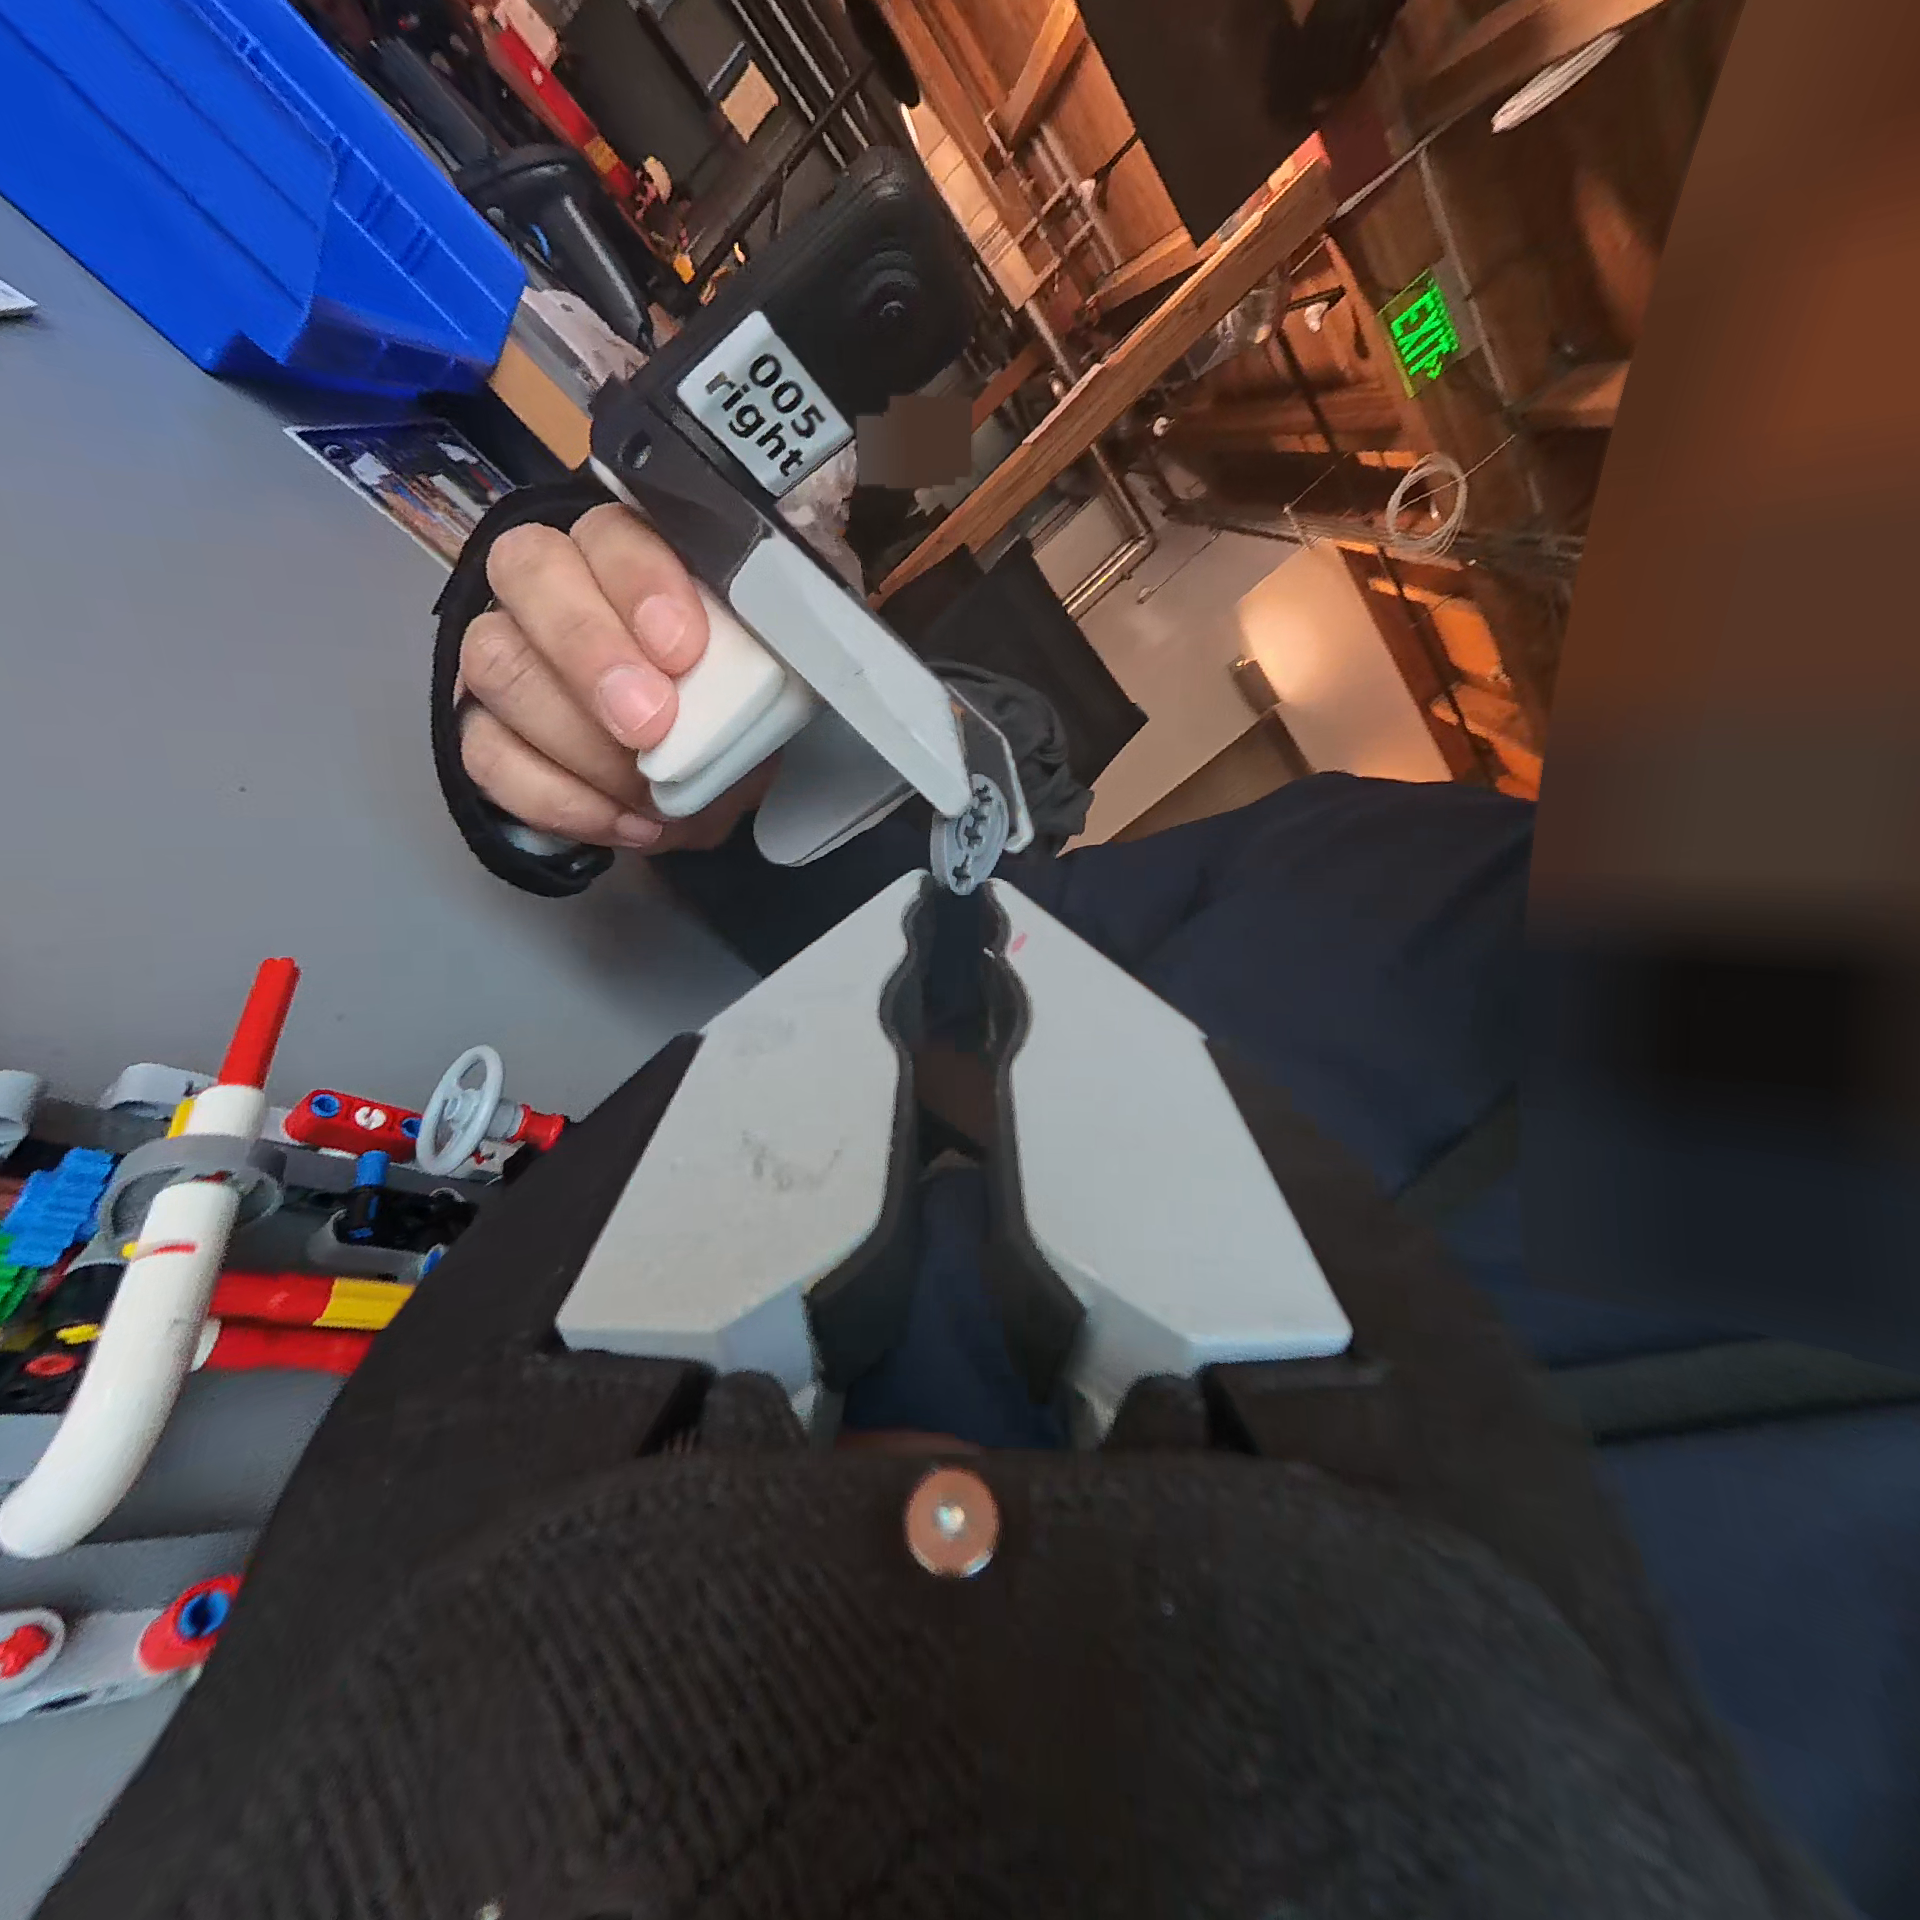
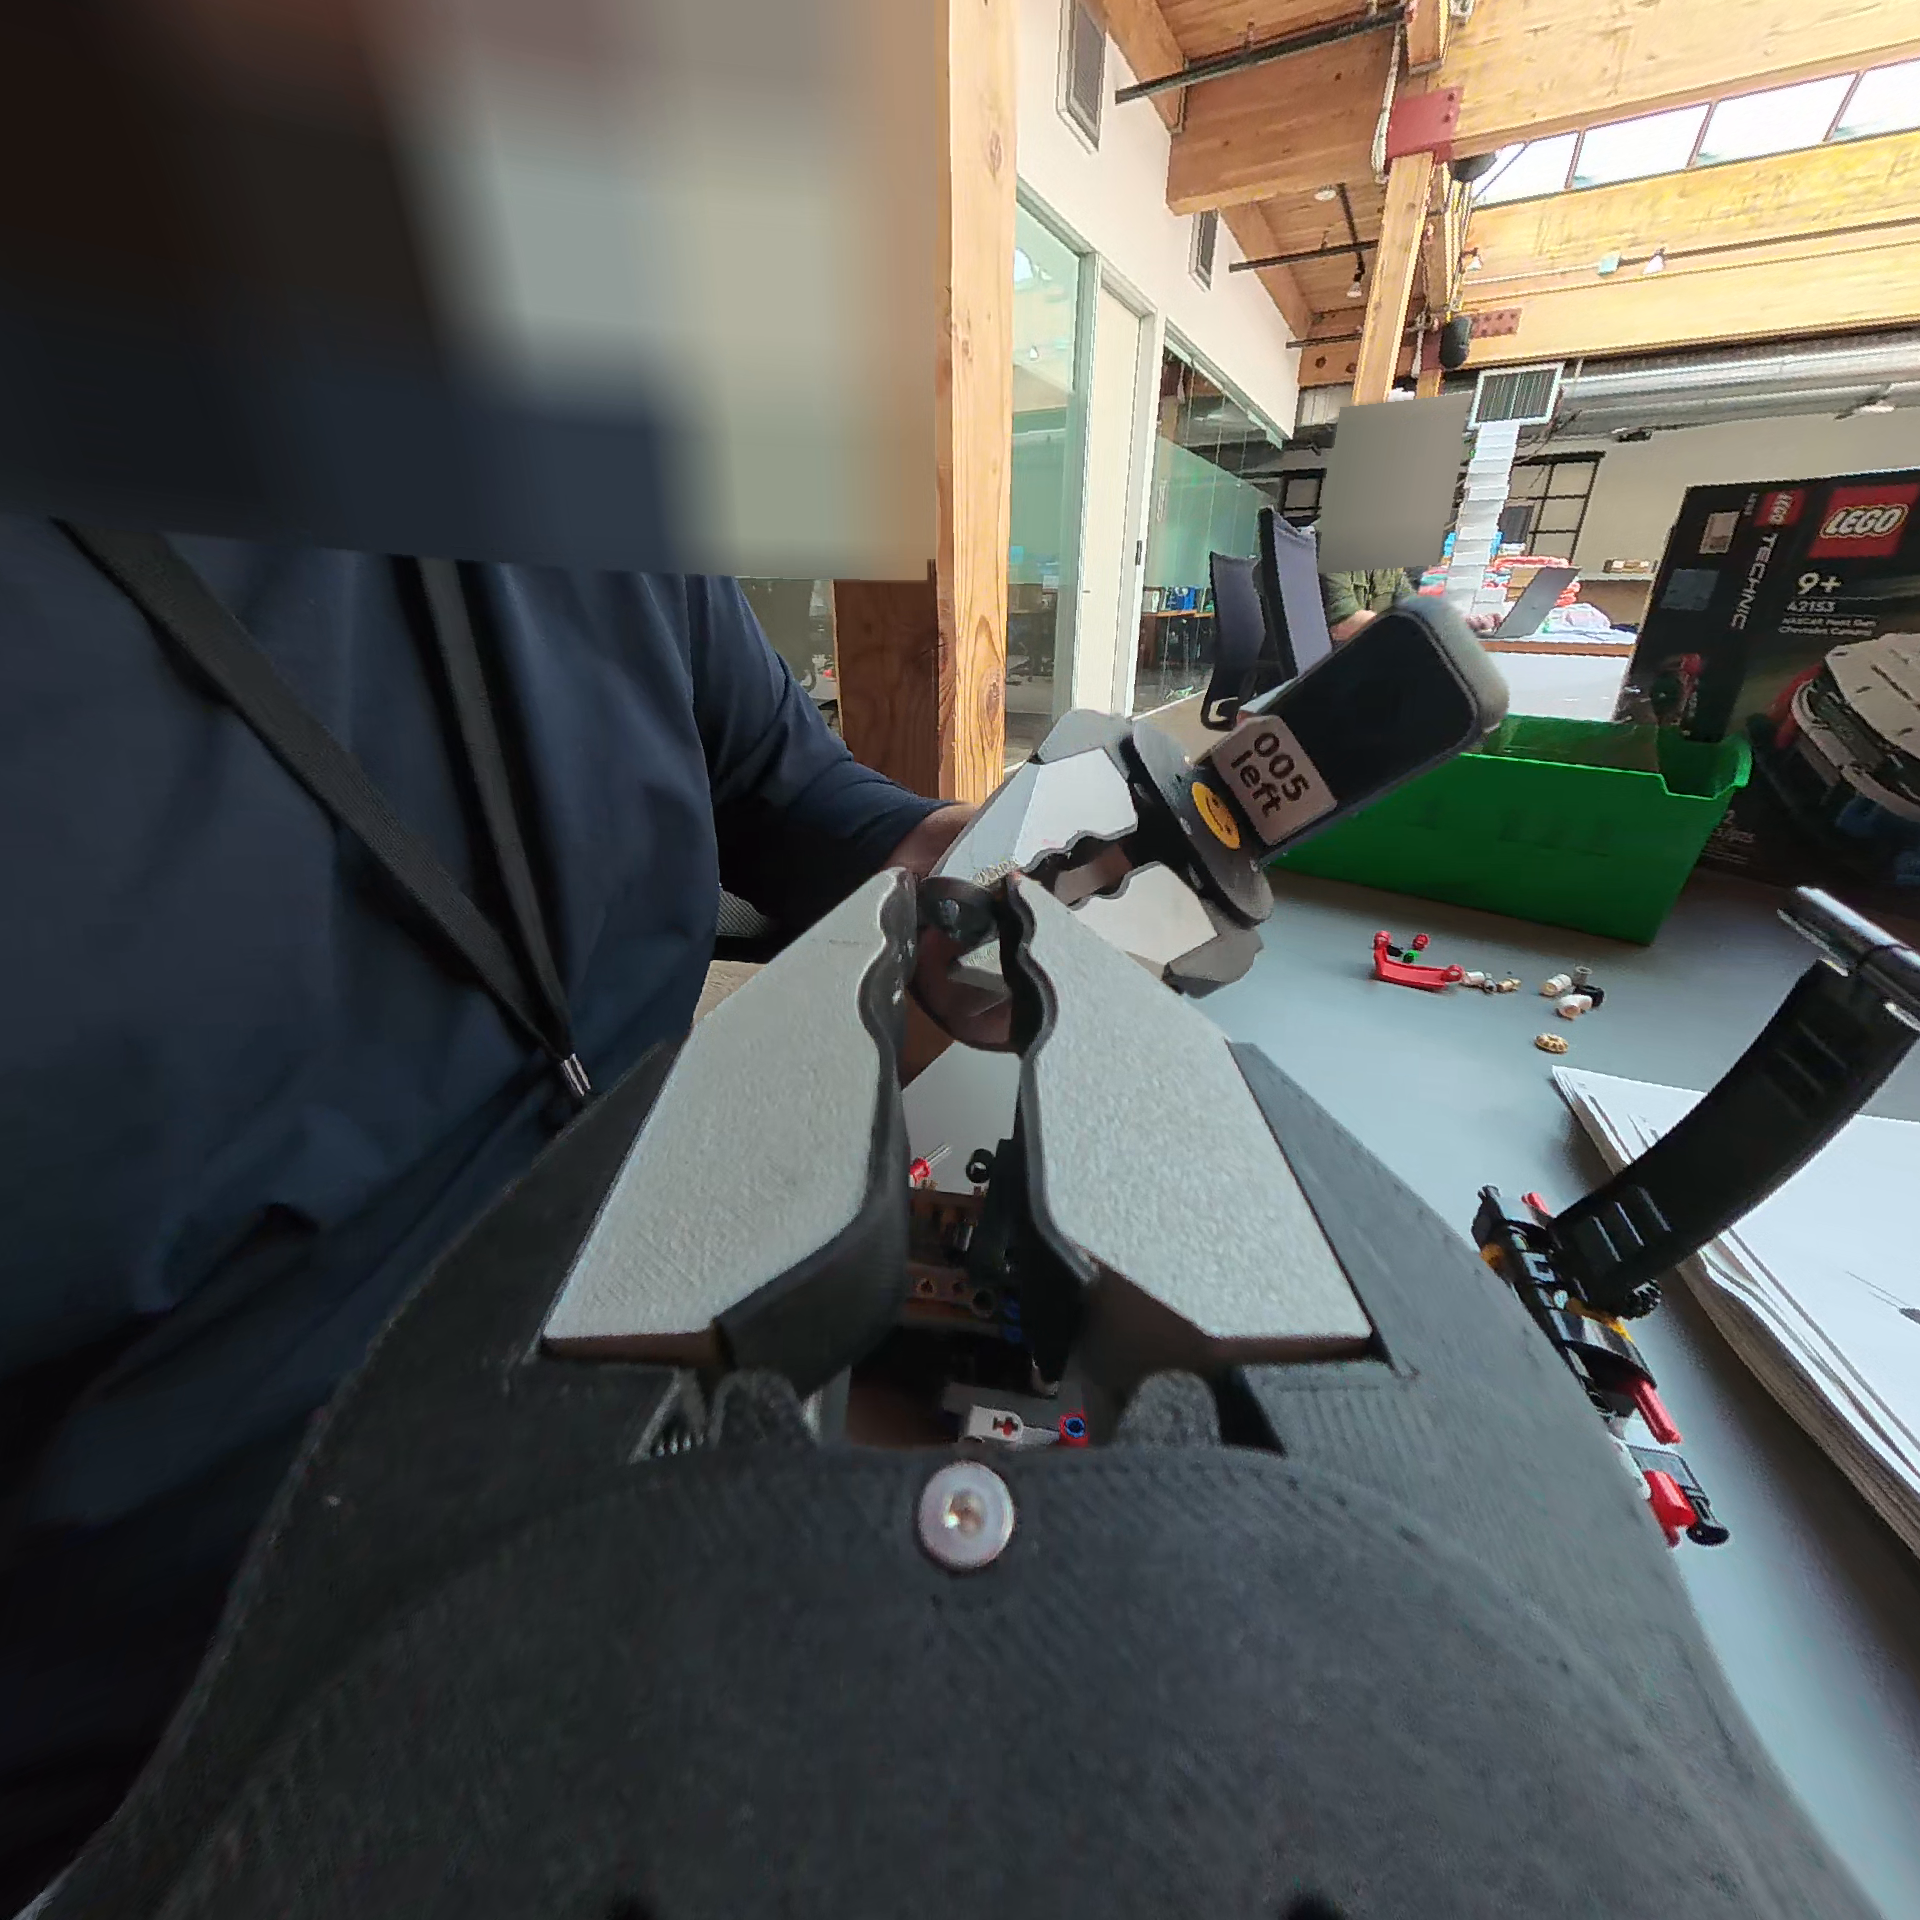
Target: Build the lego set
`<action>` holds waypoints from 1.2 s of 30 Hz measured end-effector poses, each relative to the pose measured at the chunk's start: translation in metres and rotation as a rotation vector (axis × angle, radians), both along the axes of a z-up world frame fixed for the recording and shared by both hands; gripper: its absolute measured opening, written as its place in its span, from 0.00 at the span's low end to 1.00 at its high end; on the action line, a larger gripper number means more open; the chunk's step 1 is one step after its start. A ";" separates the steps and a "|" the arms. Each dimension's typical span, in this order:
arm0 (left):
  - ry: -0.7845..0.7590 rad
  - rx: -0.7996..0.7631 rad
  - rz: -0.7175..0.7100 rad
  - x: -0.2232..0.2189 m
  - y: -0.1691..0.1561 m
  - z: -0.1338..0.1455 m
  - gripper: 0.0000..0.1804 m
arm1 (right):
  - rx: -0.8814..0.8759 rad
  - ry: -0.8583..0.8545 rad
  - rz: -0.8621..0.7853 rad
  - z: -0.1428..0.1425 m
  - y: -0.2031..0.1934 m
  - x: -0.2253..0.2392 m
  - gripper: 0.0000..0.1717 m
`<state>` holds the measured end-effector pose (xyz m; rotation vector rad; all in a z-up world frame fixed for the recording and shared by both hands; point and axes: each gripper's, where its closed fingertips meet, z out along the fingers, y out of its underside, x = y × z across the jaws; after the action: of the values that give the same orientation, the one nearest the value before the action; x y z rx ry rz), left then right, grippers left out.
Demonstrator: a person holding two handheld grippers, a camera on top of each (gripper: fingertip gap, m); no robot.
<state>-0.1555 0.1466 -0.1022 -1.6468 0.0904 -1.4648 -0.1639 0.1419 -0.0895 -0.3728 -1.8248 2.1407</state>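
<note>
My right gripper is shut on a small grey round disc with holes and holds it in the air in front of a person's navy shirt. The left wrist view shows that gripper with a finger on each face of the disc. My left gripper is nearly closed on a small black piece at its tips, right under the disc's lower edge. In the right wrist view its tips touch the disc's rim.
A partly built brick model with a white curved tube lies on the grey table, with a blue bin behind. There are also a green bin, a boxed set, loose small parts, a paper stack and a black strap. My two grippers' fingertips are within a few centimetres of each other.
</note>
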 end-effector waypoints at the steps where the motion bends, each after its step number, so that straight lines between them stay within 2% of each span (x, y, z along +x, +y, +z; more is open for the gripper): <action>1: -0.022 0.003 0.006 0.000 0.001 0.002 0.03 | -0.007 -0.002 -0.002 0.001 0.001 0.000 0.08; 7: -0.078 0.003 0.071 -0.009 0.009 0.001 0.02 | -0.023 -0.067 -0.049 -0.001 0.010 -0.008 0.08; 10: -0.059 0.020 0.083 -0.010 0.009 0.002 0.01 | -0.034 -0.076 -0.041 -0.002 0.012 -0.008 0.08; 15: -0.060 0.024 0.082 -0.011 0.009 0.004 0.01 | -0.028 -0.055 -0.053 0.000 0.012 -0.008 0.08; 25: -0.189 -0.006 0.047 -0.010 0.008 0.009 0.01 | -0.037 0.019 -0.107 0.009 0.009 -0.009 0.07; 33: -0.183 -0.034 0.055 -0.011 0.011 0.005 0.01 | -0.011 -0.012 -0.114 0.004 0.012 -0.010 0.07; 35: -0.112 -0.039 0.050 -0.012 0.010 -0.001 0.03 | 0.011 -0.029 -0.131 0.000 0.015 -0.012 0.08; 36: -0.027 -0.036 0.042 -0.013 0.008 -0.005 0.08 | 0.027 -0.039 -0.147 -0.003 0.019 -0.014 0.07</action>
<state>-0.1684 0.1549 -0.1070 -1.6471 0.0147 -1.4645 -0.1779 0.1606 -0.0925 -0.5291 -1.7861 2.0215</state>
